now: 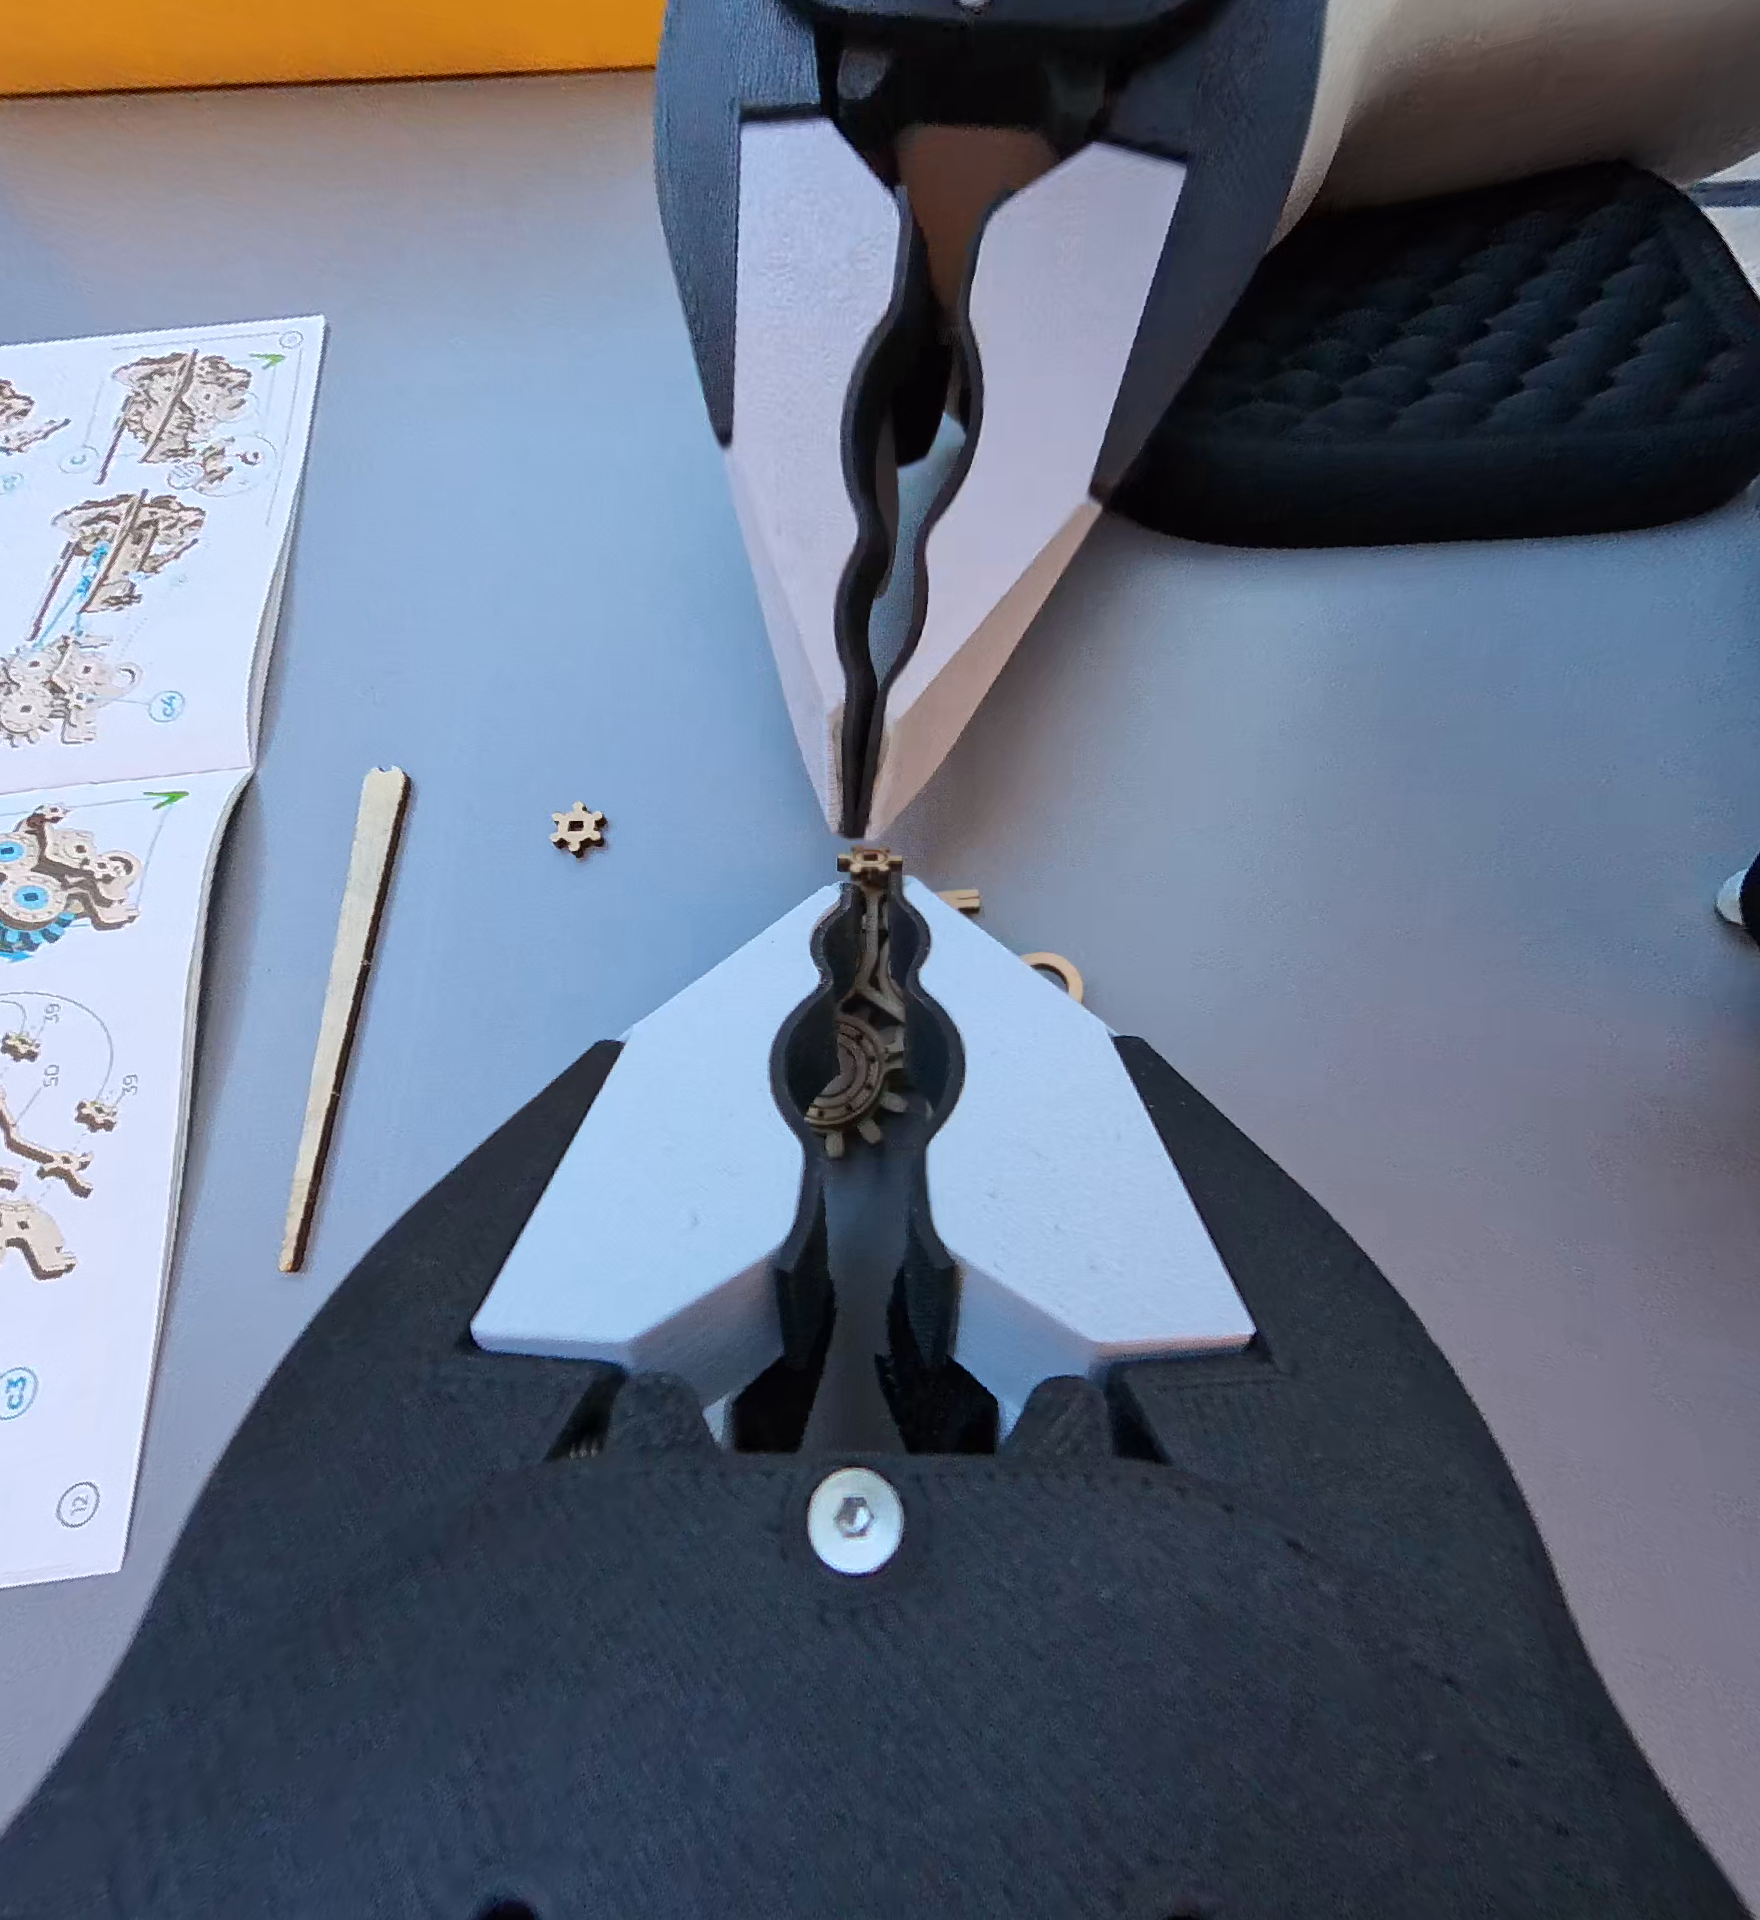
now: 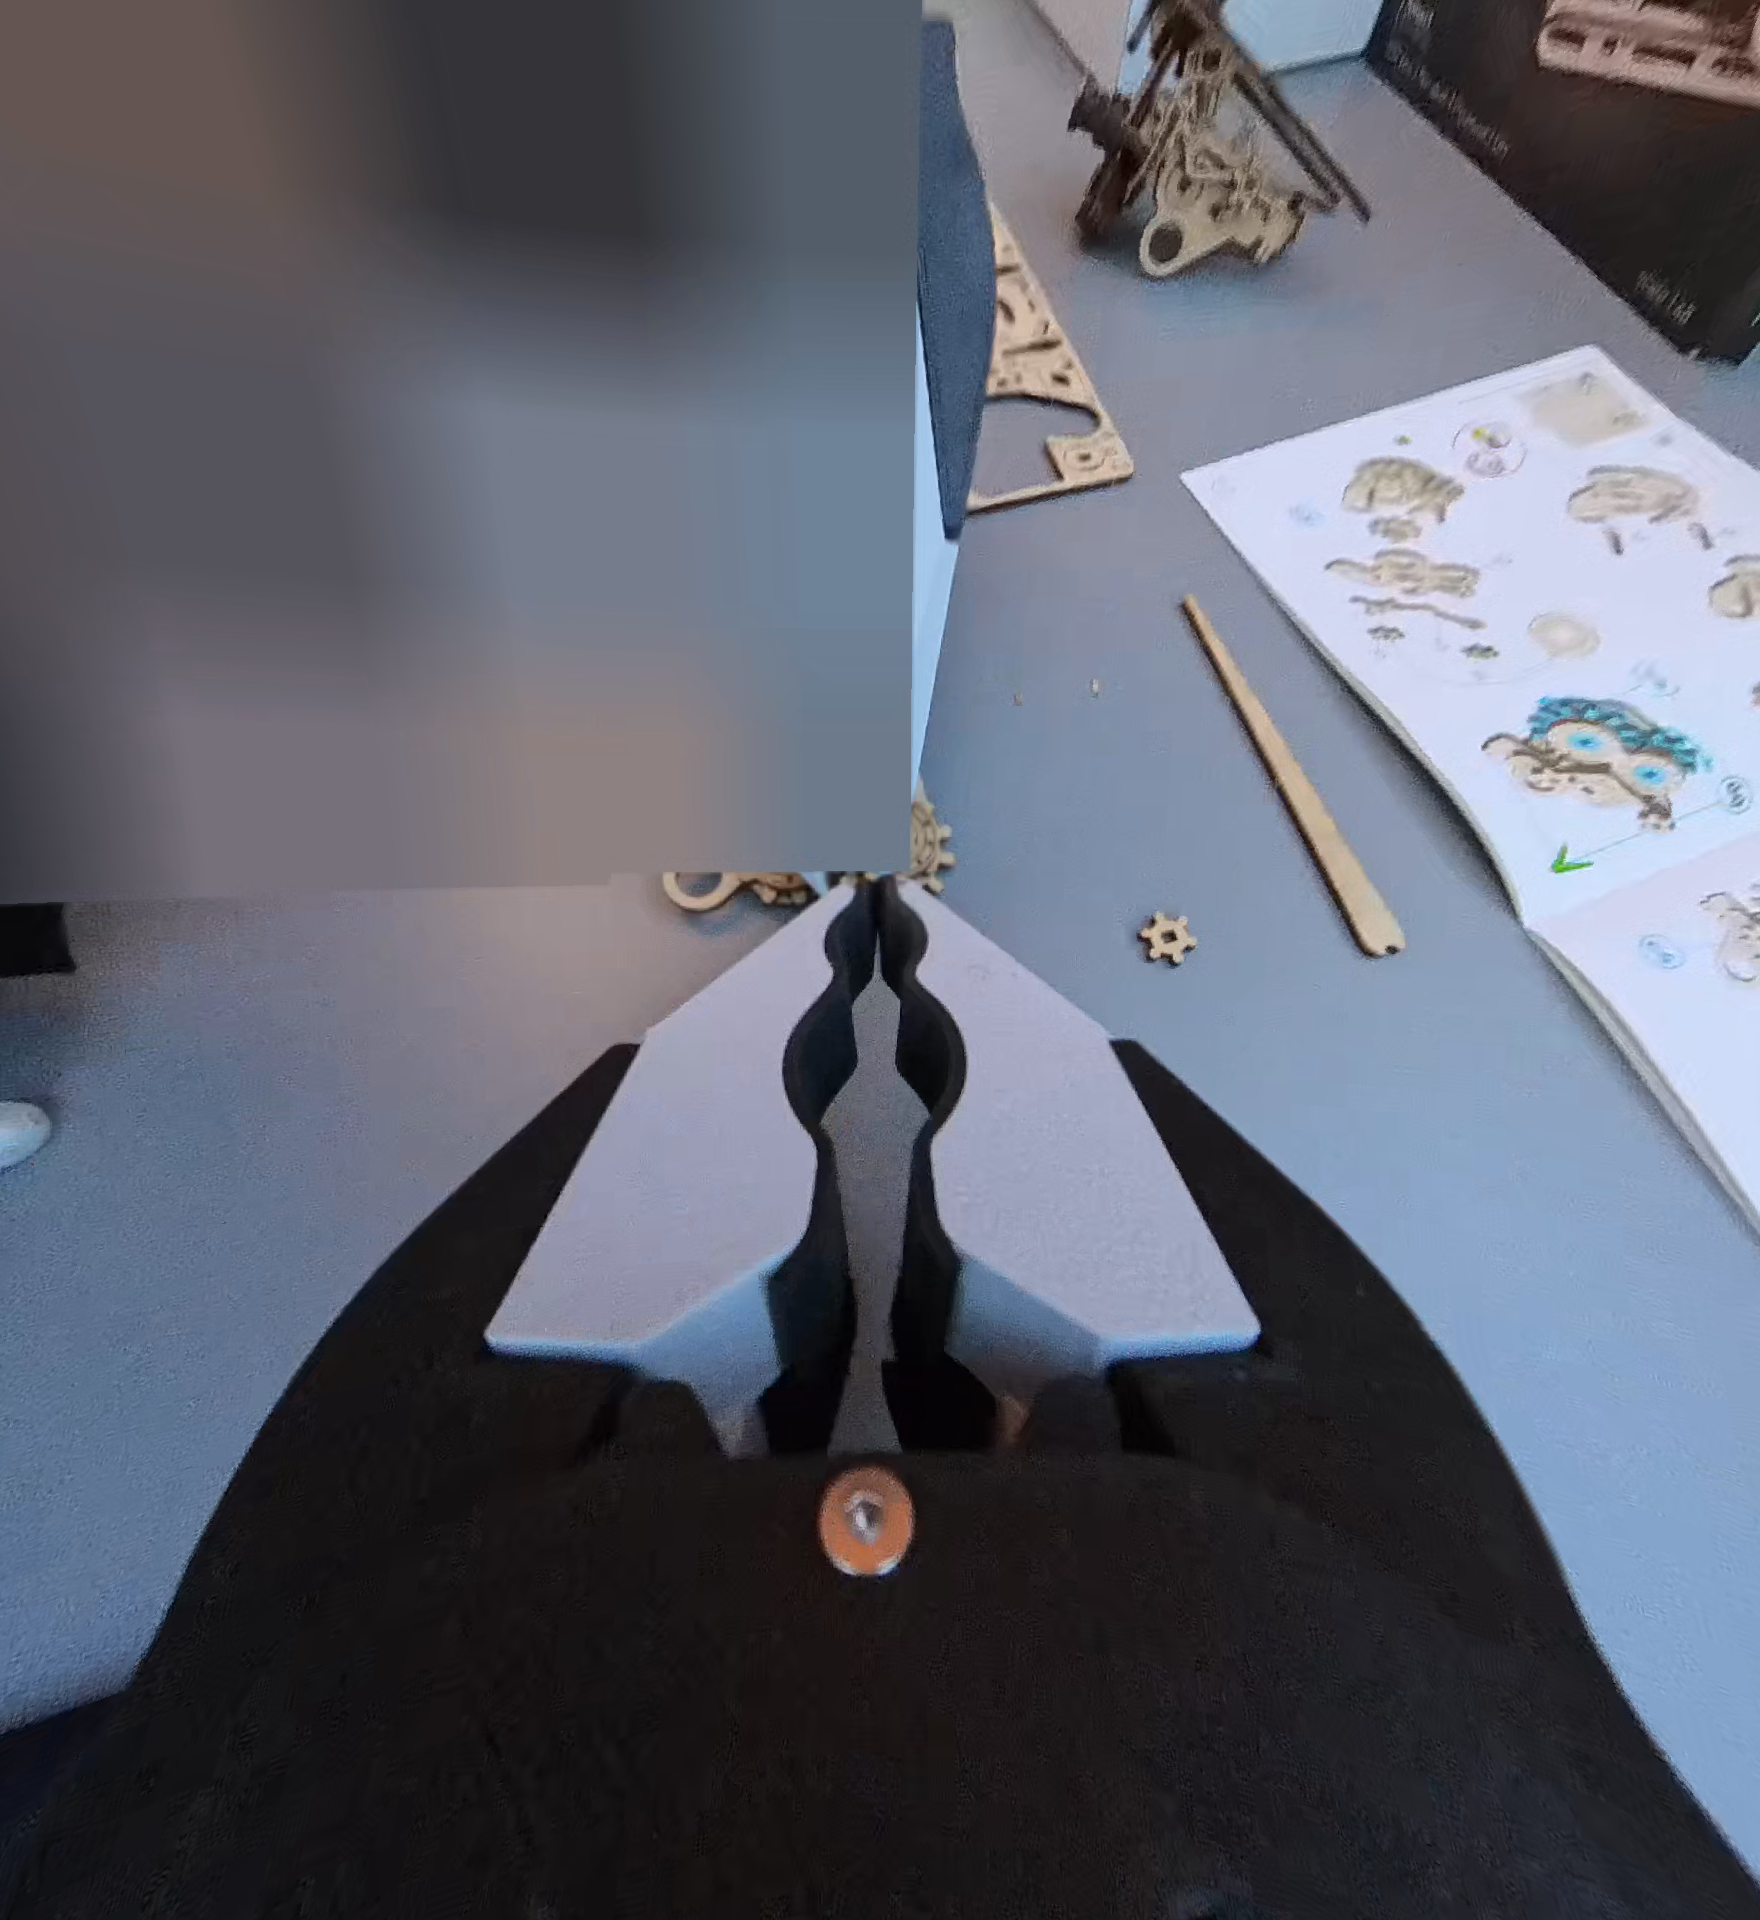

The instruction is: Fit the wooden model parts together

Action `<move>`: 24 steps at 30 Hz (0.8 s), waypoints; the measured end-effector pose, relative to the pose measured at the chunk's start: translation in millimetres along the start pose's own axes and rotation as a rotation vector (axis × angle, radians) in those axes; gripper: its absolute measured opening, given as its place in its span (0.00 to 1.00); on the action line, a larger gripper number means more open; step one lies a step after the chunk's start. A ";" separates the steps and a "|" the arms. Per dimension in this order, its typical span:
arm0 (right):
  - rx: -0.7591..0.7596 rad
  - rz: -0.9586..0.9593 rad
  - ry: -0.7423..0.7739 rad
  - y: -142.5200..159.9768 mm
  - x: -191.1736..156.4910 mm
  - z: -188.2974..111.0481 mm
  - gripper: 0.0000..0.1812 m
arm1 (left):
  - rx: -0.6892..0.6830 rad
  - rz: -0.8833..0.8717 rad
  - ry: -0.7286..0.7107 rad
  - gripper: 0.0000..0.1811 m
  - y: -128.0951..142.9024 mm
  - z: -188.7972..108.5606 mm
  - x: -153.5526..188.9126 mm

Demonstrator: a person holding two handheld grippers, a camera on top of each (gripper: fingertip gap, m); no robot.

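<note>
In the left wrist view my left gripper (image 1: 871,888) is shut on a small wooden assembly (image 1: 860,1049), a gear with a thin arm held upright between the fingers. A tiny cog (image 1: 869,861) sits on the arm's tip, just past the fingertips. My right gripper (image 1: 852,831) comes in from the far side, its jaws shut, with its tip right at that cog; I cannot tell if they touch. In the right wrist view the right gripper (image 2: 876,896) is shut with nothing seen between its fingers.
On the grey table lie a loose cog (image 1: 578,828), a tapered wooden stick (image 1: 346,1018) and an open instruction booklet (image 1: 76,935). More wooden pieces (image 1: 1052,971) lie under the grippers. A half-built model (image 2: 1198,177), a cut-out sheet (image 2: 1052,416) and a dark box (image 2: 1634,177) stand farther off. The grippers are tip to tip, or close to it.
</note>
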State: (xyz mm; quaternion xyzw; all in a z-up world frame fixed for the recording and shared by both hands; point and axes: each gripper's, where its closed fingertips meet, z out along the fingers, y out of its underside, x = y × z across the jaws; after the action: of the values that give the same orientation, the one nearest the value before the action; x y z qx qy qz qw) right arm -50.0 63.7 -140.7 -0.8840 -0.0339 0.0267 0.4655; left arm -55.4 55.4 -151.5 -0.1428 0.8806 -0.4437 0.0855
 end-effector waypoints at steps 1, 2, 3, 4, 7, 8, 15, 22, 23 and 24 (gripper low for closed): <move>0.064 -0.026 0.017 -13.4 -0.6 -5.0 0.00 | 0.002 -0.005 0.002 0.01 0.1 -0.1 -0.1; 0.093 -0.050 0.030 -19.6 -1.6 -7.0 0.00 | 0.001 -0.006 0.002 0.01 0.1 -0.1 -0.1; 0.062 -0.059 0.027 -13.3 -2.3 -2.9 0.00 | 0.001 -0.005 0.002 0.01 0.0 0.0 -0.2; 0.012 -0.060 0.013 -2.4 -3.1 2.8 0.00 | 0.001 -0.004 0.000 0.01 0.0 0.2 -0.3; 0.067 -0.097 0.043 -14.9 -1.8 -3.0 0.00 | 0.001 -0.001 -0.001 0.01 0.1 0.1 -0.2; 0.097 -0.094 0.043 -20.5 -2.2 -6.2 0.00 | 0.000 -0.001 -0.001 0.01 0.1 0.2 -0.2; 0.055 -0.090 0.054 -12.1 1.5 -2.2 0.00 | -0.013 -0.005 0.010 0.02 2.2 -0.9 0.8; 0.039 -0.109 0.033 -4.7 0.3 -2.4 0.00 | -0.072 -0.040 0.016 0.08 8.5 -10.6 -3.4; 0.035 -0.108 0.026 -4.0 -0.2 -1.9 0.02 | -0.080 -0.046 0.020 0.10 9.6 -12.3 -3.7; 0.027 -0.104 0.026 -2.7 0.3 -0.8 0.07 | -0.087 -0.049 0.024 0.11 10.7 -14.0 -3.8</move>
State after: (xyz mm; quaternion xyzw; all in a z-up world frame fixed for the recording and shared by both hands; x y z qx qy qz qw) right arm -49.7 64.6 -138.1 -0.8750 -0.0733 -0.0084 0.4785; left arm -57.5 73.3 -151.8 -0.1625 0.8964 -0.4084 0.0580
